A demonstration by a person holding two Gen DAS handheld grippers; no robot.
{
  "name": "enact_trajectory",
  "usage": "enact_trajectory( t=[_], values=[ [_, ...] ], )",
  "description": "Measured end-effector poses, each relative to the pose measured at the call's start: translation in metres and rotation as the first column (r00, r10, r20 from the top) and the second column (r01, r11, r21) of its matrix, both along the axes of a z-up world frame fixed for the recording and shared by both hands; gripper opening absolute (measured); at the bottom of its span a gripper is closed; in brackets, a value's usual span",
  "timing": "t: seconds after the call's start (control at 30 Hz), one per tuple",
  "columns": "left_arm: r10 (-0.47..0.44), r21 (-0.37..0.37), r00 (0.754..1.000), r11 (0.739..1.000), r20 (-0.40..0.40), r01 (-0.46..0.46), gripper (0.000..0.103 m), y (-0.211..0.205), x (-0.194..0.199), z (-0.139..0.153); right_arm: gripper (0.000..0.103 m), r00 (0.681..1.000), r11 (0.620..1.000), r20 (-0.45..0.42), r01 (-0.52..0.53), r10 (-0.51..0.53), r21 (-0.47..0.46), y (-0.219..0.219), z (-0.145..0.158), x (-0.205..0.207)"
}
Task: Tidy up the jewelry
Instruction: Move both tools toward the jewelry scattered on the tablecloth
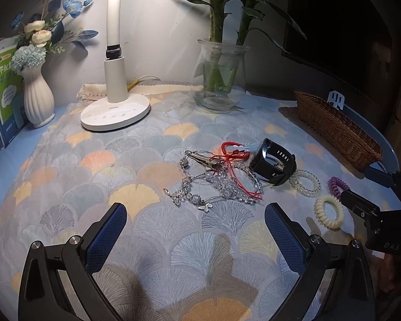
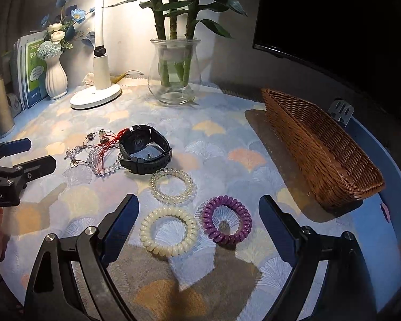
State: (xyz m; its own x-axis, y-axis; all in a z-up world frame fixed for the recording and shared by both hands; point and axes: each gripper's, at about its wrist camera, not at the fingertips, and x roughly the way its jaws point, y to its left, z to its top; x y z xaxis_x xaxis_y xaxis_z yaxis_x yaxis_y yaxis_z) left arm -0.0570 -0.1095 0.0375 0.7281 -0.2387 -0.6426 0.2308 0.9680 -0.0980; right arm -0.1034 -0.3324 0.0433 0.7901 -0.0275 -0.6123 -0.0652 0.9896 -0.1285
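A heap of jewelry lies mid-table: a black watch, a red cord bracelet, clear bead bracelets and a silver charm chain. Three coil hair ties lie to the right: clear, cream, purple. My left gripper is open and empty, just short of the heap. My right gripper is open and empty, its fingers either side of the cream and purple ties. A brown wicker basket stands at the right.
A white desk lamp, a glass vase with bamboo and a white flower vase stand along the back. Books lean at the far left. A dark monitor is behind the basket. A metal flask stands at left.
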Motion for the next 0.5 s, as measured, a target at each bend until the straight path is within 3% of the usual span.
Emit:
enact_trajectory(
  t=[0.5],
  values=[
    [-0.006,-0.007,1.000,1.000,-0.004,0.006,0.102,-0.0008,0.0008,-0.0004,0.092,1.000,1.000,-0.028,-0.007,0.008,0.016,-0.0029,-0.0026,0.0042]
  ],
)
